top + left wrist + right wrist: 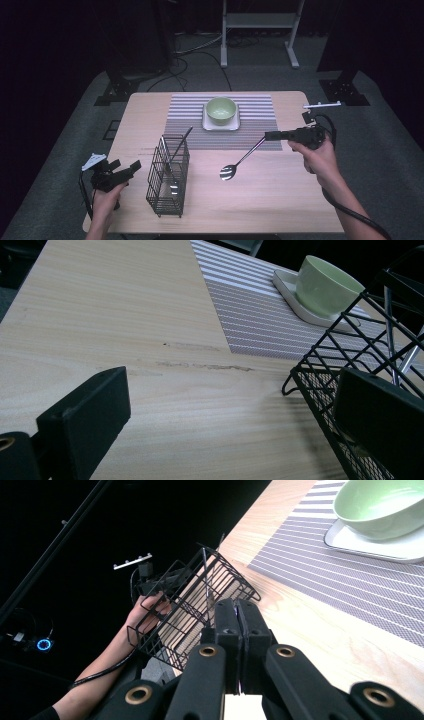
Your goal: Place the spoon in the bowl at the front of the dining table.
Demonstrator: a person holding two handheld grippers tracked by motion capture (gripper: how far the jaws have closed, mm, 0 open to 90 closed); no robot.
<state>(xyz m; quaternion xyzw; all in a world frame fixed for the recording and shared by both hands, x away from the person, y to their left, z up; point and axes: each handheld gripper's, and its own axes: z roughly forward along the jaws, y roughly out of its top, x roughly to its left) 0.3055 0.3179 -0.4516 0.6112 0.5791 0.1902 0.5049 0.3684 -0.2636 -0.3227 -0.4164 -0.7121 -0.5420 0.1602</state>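
The right gripper (269,135) is clenched on a spoon (240,161) above the table (280,200). The left gripper (131,167), released, sits beside the wire basket (167,175).

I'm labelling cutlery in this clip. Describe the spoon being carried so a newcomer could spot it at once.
Start at the wooden table, then find the striped placemat. Just in front of its near right corner, a shiny metal spoon hangs above the wood, its handle tip clamped in the right hand-held gripper. Unlike the utensils standing in the black wire basket, it is out in the open, bowl end slanting down.
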